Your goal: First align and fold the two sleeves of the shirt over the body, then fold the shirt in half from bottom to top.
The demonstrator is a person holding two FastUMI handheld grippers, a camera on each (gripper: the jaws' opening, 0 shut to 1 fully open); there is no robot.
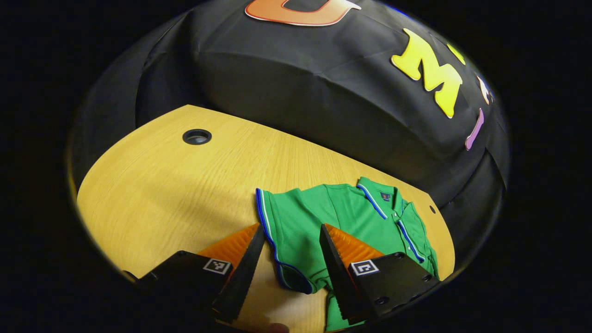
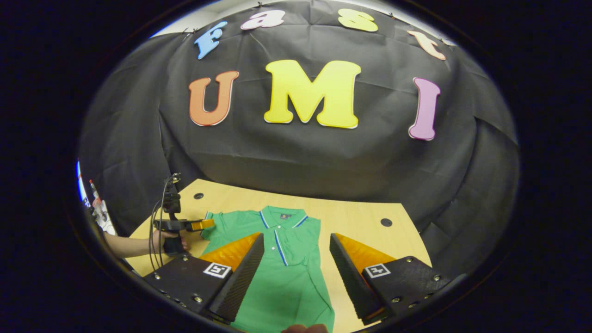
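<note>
While green knit shirt (image 2: 286, 259) lies flat on woodgrain table (image 1: 185, 194); both ridged grippers gape.

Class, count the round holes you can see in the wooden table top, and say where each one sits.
2. In the right gripper view, one hole lies by the far left corner, beyond the shirt; the other lies right of the shirt. More may be hidden.
</note>
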